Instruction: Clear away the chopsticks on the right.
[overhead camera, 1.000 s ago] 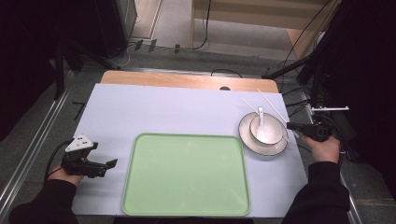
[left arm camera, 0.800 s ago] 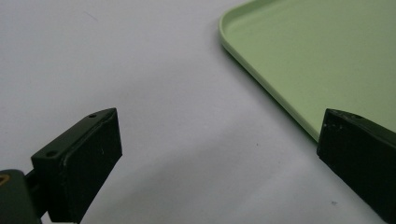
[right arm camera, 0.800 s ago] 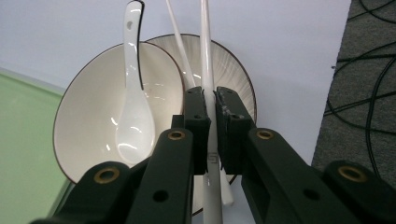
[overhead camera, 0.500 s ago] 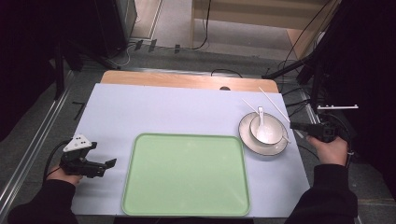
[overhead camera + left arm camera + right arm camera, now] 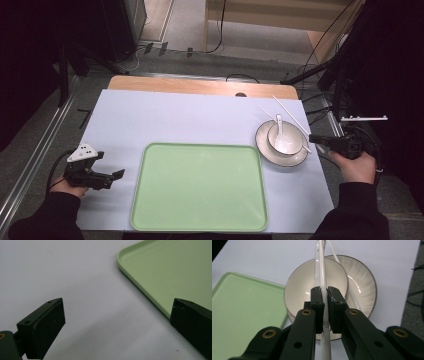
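White bowl (image 5: 317, 282) on plate (image 5: 362, 287) right of bare green tray (image 5: 200, 187), right gripper (image 5: 324, 293) jaws closed on chopstick (image 5: 321, 267) above bowl, left gripper (image 5: 117, 322) jaws open, low over tabletop (image 5: 62, 277).

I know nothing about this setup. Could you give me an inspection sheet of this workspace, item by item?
Surface: pale sheet over a wooden tabletop, flat and clean.
Job's things: white chopstick lying across a bowl that stands on a plate; spoon in the bowl; second chopstick beside it; green tray with nothing on it.
Clutter: nothing seen.
Grippers: right gripper shut on the white chopstick; left gripper open, with nothing between its jaws, beside the tray's corner.
Cables: black cables off the table's right edge.
Surroundings: grey floor, dark stands.
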Action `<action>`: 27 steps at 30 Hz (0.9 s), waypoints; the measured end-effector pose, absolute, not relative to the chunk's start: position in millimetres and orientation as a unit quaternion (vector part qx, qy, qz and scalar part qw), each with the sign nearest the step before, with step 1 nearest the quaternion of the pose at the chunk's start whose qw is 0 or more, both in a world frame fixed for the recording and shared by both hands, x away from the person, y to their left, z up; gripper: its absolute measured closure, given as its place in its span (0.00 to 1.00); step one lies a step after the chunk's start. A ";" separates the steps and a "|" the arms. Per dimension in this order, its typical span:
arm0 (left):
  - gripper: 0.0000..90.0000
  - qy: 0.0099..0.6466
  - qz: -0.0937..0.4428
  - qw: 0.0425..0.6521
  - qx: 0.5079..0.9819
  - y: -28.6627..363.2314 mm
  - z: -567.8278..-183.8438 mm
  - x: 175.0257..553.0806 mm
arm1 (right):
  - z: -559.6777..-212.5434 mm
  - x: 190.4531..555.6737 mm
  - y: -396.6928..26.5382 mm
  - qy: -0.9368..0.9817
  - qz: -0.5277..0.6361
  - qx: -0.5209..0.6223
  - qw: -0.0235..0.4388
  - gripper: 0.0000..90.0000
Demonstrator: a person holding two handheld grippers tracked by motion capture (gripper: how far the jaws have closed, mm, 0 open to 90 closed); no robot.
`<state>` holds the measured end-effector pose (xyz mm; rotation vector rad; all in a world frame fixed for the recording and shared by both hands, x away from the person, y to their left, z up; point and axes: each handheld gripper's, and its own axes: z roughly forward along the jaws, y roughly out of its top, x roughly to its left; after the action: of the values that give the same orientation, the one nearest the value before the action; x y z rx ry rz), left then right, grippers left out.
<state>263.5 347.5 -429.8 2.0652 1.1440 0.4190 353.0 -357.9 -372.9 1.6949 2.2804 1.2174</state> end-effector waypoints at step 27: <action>0.00 0.445 0.163 0.365 0.802 347.9 -429.0 263.8 | -368.5 312.7 -291.1 0.780 0.394 0.486 -0.011 0.94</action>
<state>263.8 347.9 -429.0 2.0619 1.1435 0.4194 312.7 -291.1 -368.5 1.5361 2.4686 1.2465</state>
